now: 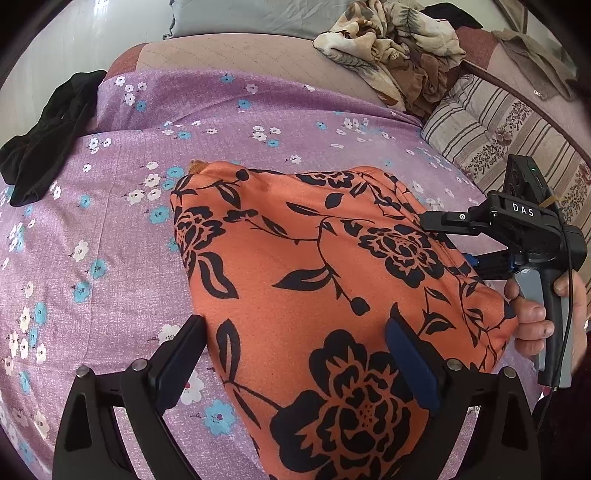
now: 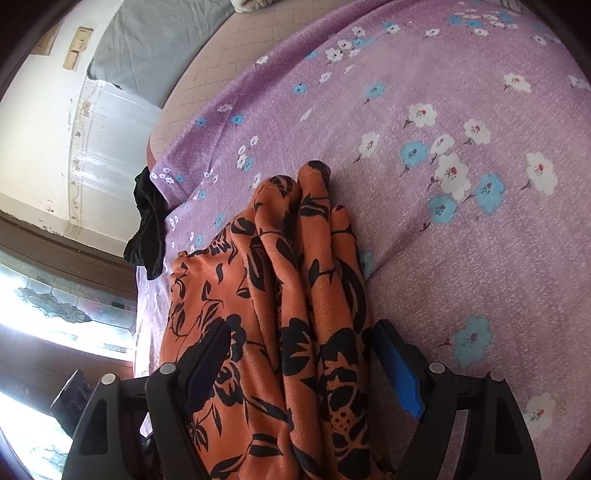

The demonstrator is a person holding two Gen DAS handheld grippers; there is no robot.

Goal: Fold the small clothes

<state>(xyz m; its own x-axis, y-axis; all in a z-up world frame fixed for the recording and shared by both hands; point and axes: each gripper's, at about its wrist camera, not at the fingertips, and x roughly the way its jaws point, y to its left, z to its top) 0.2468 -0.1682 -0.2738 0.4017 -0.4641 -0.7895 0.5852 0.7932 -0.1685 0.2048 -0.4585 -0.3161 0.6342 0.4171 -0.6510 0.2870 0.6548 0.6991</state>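
Note:
An orange garment (image 1: 314, 280) with a black flower print lies folded on the purple flowered bedsheet (image 1: 147, 229). My left gripper (image 1: 295, 323) stands open over its near end: one finger is at the cloth's left edge and the other rests on the print. At the garment's right edge my right gripper (image 1: 448, 242) is held by a hand (image 1: 532, 325). In the right wrist view the garment (image 2: 288, 295) shows bunched lengthwise folds. The right gripper (image 2: 301, 328) is open around them, with its blue pad (image 2: 397, 373) beside the cloth's edge.
A black garment (image 1: 48, 147) hangs over the bed's left edge (image 2: 147, 229). A heap of patterned clothes (image 1: 399, 48) and a grey pillow (image 1: 240, 14) lie at the back. A striped flowered cushion (image 1: 498, 125) sits at the right.

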